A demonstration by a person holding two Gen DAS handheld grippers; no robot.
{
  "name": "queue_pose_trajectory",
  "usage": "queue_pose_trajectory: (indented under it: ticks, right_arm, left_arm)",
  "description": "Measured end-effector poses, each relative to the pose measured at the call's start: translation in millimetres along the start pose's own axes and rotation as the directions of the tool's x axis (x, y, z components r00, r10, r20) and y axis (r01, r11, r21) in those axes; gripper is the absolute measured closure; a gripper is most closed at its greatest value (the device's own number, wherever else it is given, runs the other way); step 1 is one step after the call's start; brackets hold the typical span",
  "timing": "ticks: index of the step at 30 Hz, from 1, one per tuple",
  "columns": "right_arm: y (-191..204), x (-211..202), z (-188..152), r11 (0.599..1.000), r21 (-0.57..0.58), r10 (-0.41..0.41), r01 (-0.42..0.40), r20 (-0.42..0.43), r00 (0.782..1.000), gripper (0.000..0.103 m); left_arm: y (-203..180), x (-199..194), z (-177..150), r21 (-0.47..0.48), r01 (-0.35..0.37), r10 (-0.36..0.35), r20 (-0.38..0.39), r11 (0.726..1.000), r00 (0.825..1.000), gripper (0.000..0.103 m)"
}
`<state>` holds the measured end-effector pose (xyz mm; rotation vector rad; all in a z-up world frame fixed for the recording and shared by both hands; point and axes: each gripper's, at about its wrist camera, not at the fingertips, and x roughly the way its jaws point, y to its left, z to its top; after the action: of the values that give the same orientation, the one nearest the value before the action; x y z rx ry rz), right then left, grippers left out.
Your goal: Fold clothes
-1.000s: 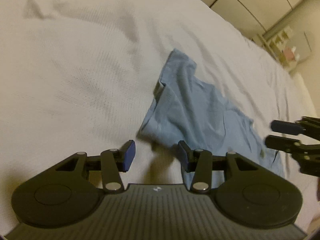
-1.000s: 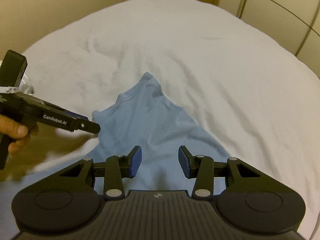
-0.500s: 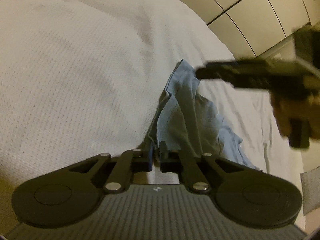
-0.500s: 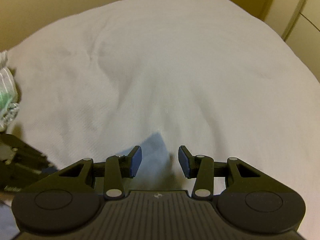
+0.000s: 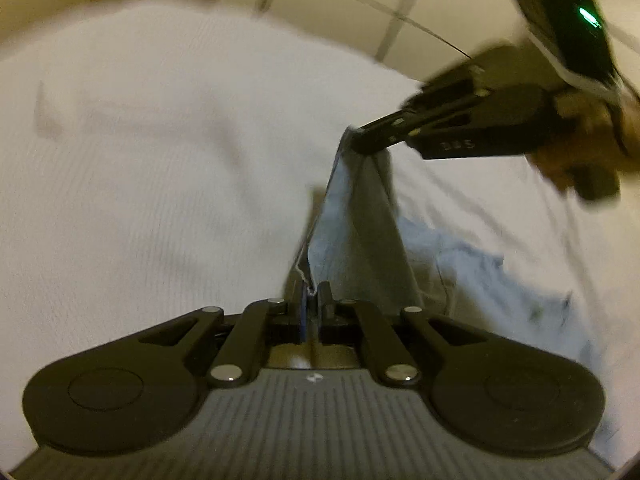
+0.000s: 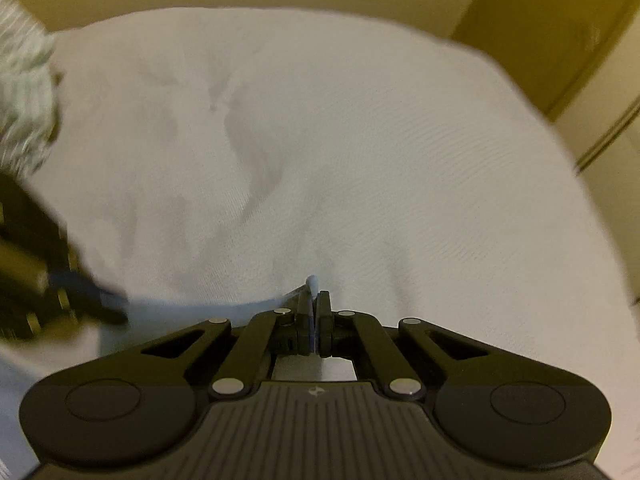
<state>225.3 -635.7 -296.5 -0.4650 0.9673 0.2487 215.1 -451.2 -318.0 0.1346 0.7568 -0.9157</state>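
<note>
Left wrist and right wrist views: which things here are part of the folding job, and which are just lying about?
Part of the job:
- light blue cotton garment, pinched at two spots
- left gripper, shut on the garment
- right gripper, shut on the garment
- white textured bed cover, the work surface

Just lying about:
- green and white striped cloth at the bed's edge
- cream panelled cupboard doors

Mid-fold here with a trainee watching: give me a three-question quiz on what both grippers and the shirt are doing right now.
1. True or false: the left gripper is open.
2. What does the right gripper hold?
A. a white sheet corner
B. an edge of the light blue shirt
C. nothing
3. Fill in: the shirt's slack end trails on the white ____.

Key: 1 false; 2 B; 3 bedsheet.
</note>
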Motion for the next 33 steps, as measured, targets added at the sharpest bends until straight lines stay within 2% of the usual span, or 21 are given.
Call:
queue_pose_trajectory:
  ticks: [1, 3, 6, 8, 9, 11, 12, 17, 20, 22, 25, 26, 27, 33]
  right_arm:
    - [0.0, -8.1, -10.1, 1.0, 0.007, -0.013, 0.013, 0.003, 1.0, 0.103]
    - [-1.7, -19.1, -32.1, 0.998, 0.052, -0.023, 0.023, -0.016, 1.0, 0.103]
    - [-5.5, -23.1, -66.8, 0.986, 0.168, -0.003, 0.019, -0.097, 0.995, 0.103]
    - [-3.1, -26.7, -85.8, 0.976, 0.215, -0.01, 0.039, -0.136, 0.991, 0.103]
    - [-1.0, -30.2, -94.9, 0.969, 0.24, -0.017, 0.053, -0.152, 0.988, 0.098]
    - [1.2, -37.7, -111.6, 0.952, 0.295, -0.031, 0.084, -0.18, 0.983, 0.093]
    - [0.6, -42.0, -118.3, 0.937, 0.337, -0.033, 0.095, -0.184, 0.982, 0.092]
    - [-4.0, -59.7, -142.7, 0.827, 0.556, -0.007, 0.085, -0.141, 0.99, 0.084]
    - [-7.7, -60.1, -147.1, 0.739, 0.672, 0.019, 0.053, -0.099, 0.995, 0.071]
    - [-13.5, -59.4, -154.3, 0.662, 0.749, 0.029, 0.025, -0.059, 0.998, 0.062]
    - [-22.4, -50.2, -160.1, 0.581, 0.814, 0.039, -0.011, -0.015, 0.999, 0.061]
    - [-24.9, -46.1, -160.6, 0.572, 0.82, 0.043, -0.021, -0.005, 0.999, 0.061]
    - [-26.8, -39.4, -158.7, 0.582, 0.813, 0.051, -0.03, 0.0, 0.999, 0.061]
    - [-32.5, 3.4, -138.1, 0.681, 0.727, 0.127, -0.085, -0.004, 0.992, 0.062]
  left_arm:
    - [-16.1, -4.8, 0.6, 0.099, -0.012, 0.01, 0.022, 0.995, 1.0, 0.101]
    - [-47.0, -9.6, -2.7, 0.266, -0.016, 0.003, 0.047, 0.964, 0.999, 0.101]
    - [-85.9, -6.0, -16.5, 0.455, 0.006, -0.019, 0.024, 0.89, 1.0, 0.101]
    - [-108.3, 2.1, -28.7, 0.548, 0.04, -0.022, -0.04, 0.836, 0.999, 0.101]
    - [-115.8, 6.0, -35.2, 0.574, 0.061, -0.02, -0.078, 0.816, 0.997, 0.101]
    - [-127.1, 11.5, -45.9, 0.597, 0.095, -0.025, -0.125, 0.797, 0.992, 0.101]
    - [-130.2, 12.3, -49.5, 0.598, 0.11, -0.028, -0.144, 0.794, 0.989, 0.101]
    - [-130.0, 8.8, -46.2, 0.528, 0.161, -0.083, -0.169, 0.834, 0.982, 0.098]
    - [-124.1, 1.6, -42.0, 0.495, 0.192, -0.124, -0.166, 0.847, 0.978, 0.097]
    - [-121.4, -4.2, -39.7, 0.492, 0.208, -0.142, -0.169, 0.845, 0.975, 0.096]
    - [-118.7, -9.0, -37.9, 0.495, 0.227, -0.157, -0.18, 0.838, 0.971, 0.095]
    - [-117.8, -9.2, -38.0, 0.492, 0.232, -0.16, -0.183, 0.839, 0.97, 0.094]
    - [-116.1, -9.6, -37.8, 0.481, 0.232, -0.164, -0.179, 0.846, 0.97, 0.094]
    - [-99.8, -11.4, -32.5, 0.378, 0.191, -0.151, -0.131, 0.906, 0.98, 0.094]
